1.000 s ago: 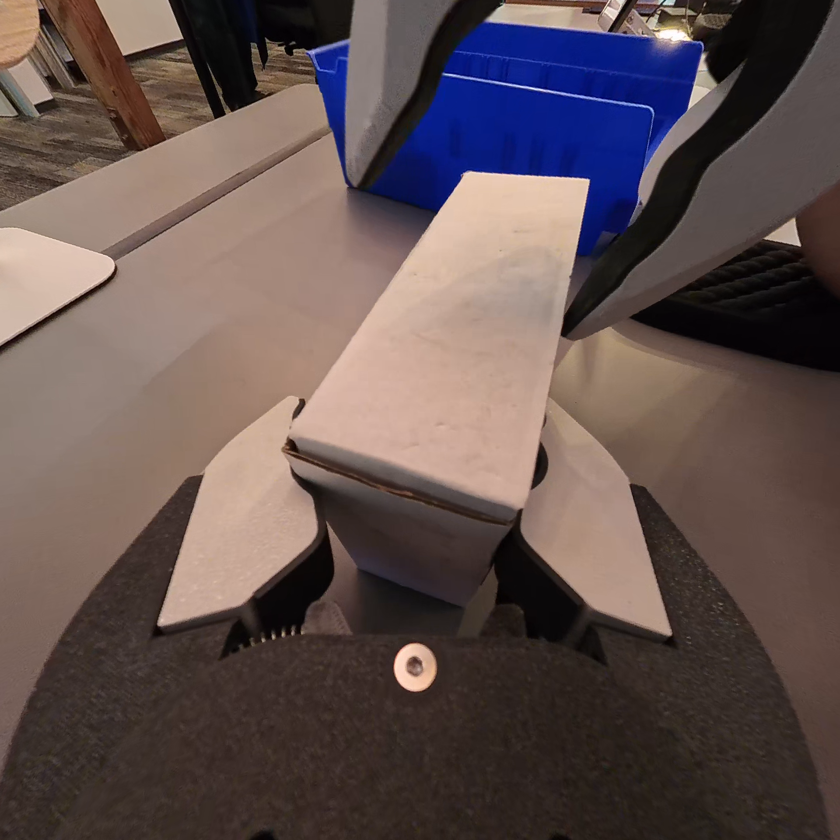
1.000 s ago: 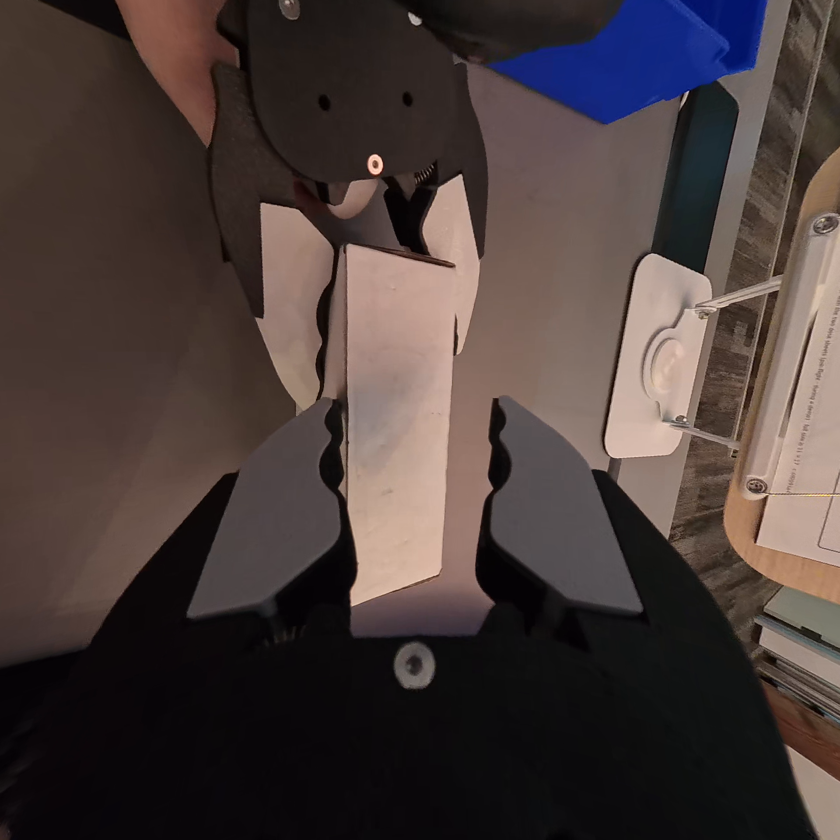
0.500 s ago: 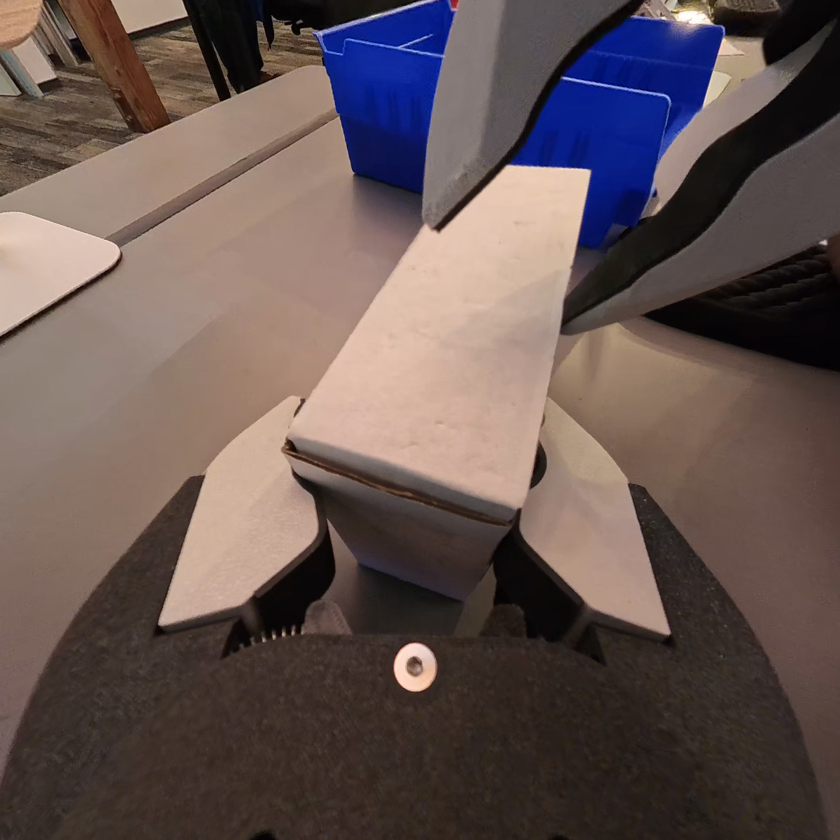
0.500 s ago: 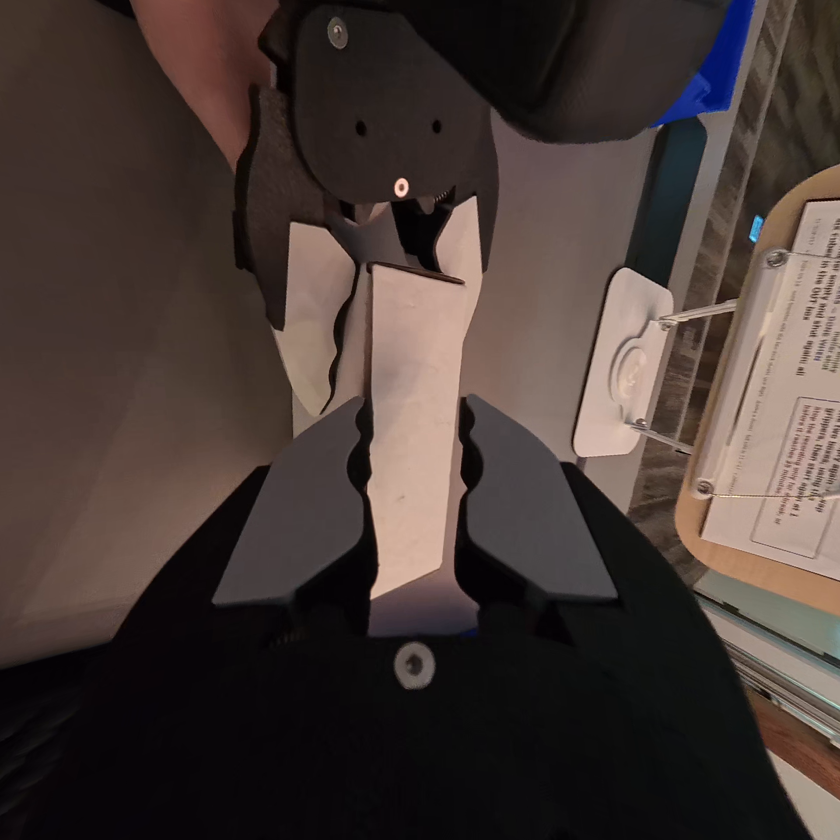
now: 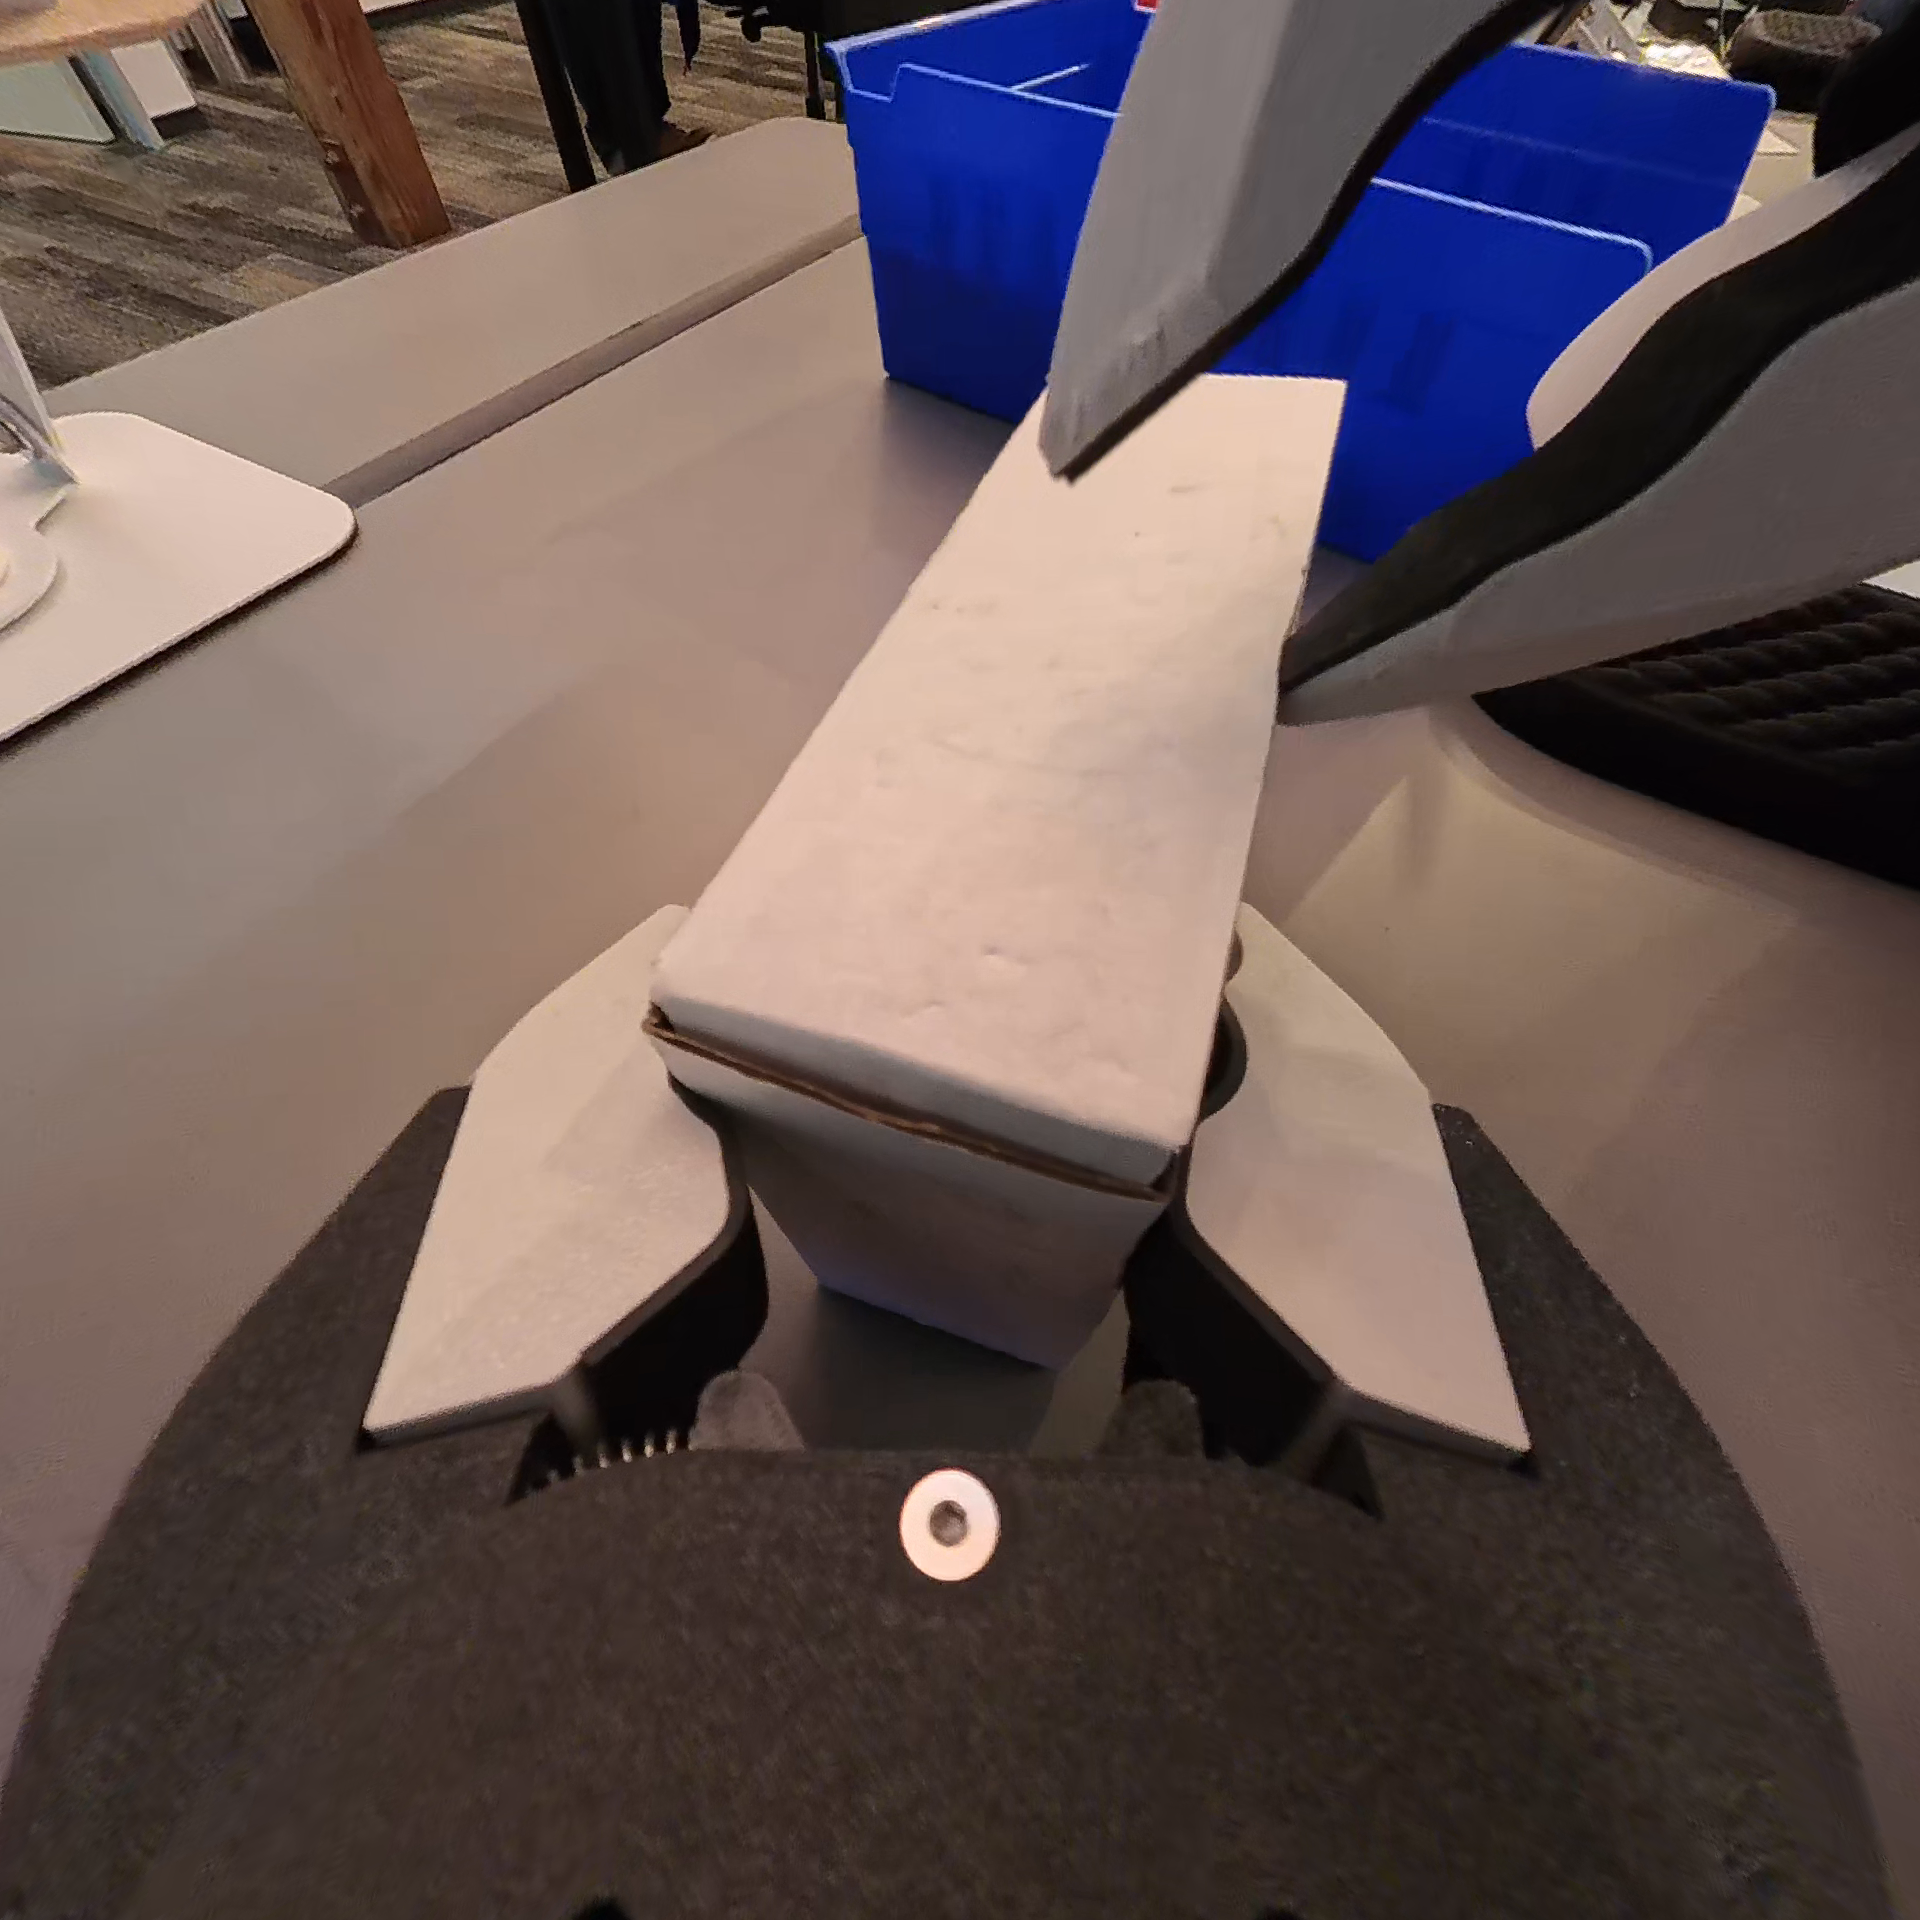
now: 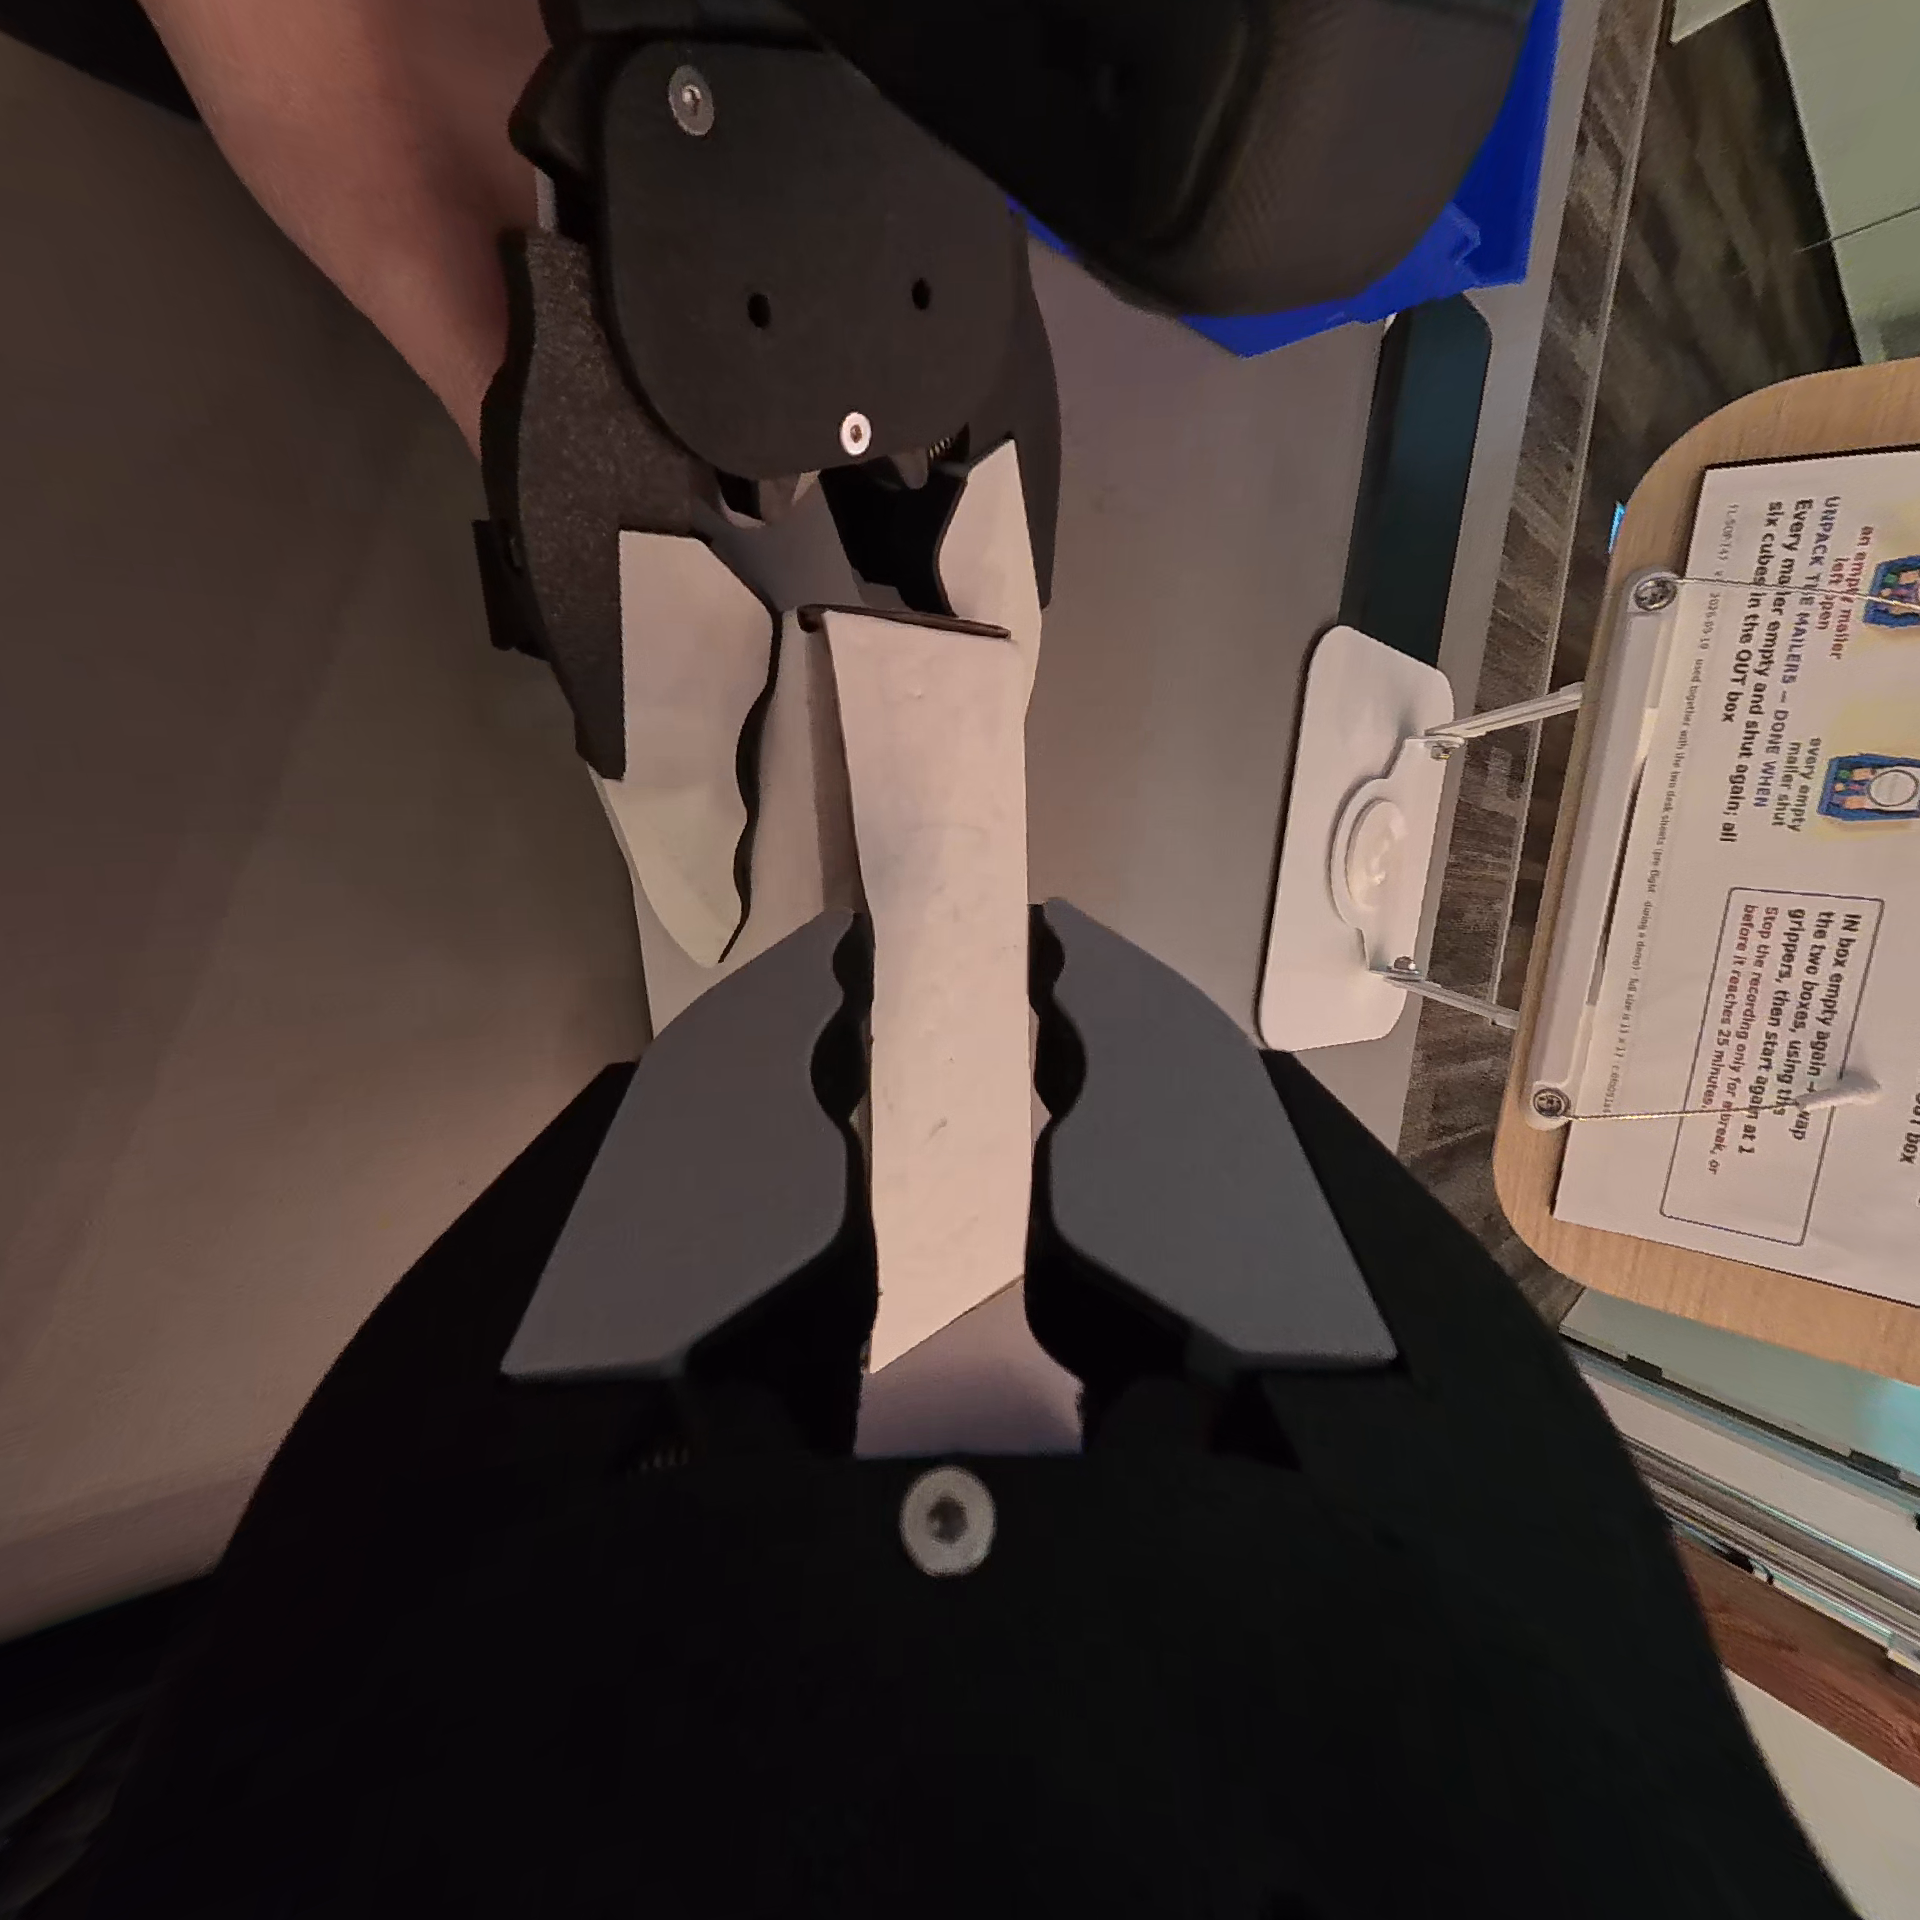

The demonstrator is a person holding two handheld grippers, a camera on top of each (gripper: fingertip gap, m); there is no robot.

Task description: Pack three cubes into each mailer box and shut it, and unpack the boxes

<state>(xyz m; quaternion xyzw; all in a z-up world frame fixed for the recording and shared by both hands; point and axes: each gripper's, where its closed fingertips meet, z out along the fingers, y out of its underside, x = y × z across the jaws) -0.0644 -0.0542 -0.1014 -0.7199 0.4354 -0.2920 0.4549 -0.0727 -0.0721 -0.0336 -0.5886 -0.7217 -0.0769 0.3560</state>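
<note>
At nine o'clock in the left wrist view, we are seeing the white stand base (image 5: 156, 561) lying on the grey table (image 5: 520, 727), well apart from the work. Moving toward the centre, we are holding the white mailer box (image 5: 997, 831) lengthwise along the left gripper (image 5: 940, 1049), whose two fingers are clamped on the box's near end, one on each long side. The lid is lying flat, with only a thin dark seam showing at the near edge, so we are judging the box shut or very nearly so. We cannot tell whether cubes are inside.

At one o'clock, beyond the box's far end, the blue bin (image 5: 1403, 260) is standing on the table. Coming in from twelve to three o'clock, the right gripper (image 5: 1174, 582) is straddling the far end of the box.

Looking through the right wrist view, we are seeing the right gripper (image 6: 945, 1039) with its wavy pads closed against the two long sides of the mailer box (image 6: 935, 935), so it is grasping the box too. At twelve o'clock the left gripper (image 6: 883, 800) is facing us. At three o'clock a printed sheet (image 6: 1745, 883) is lying on a wooden board.

We are judging this as the step of pressing the box shut, or of passing it between grippers. Next we are needing one gripper to let go before the other carries the box, likely toward the bin.
</note>
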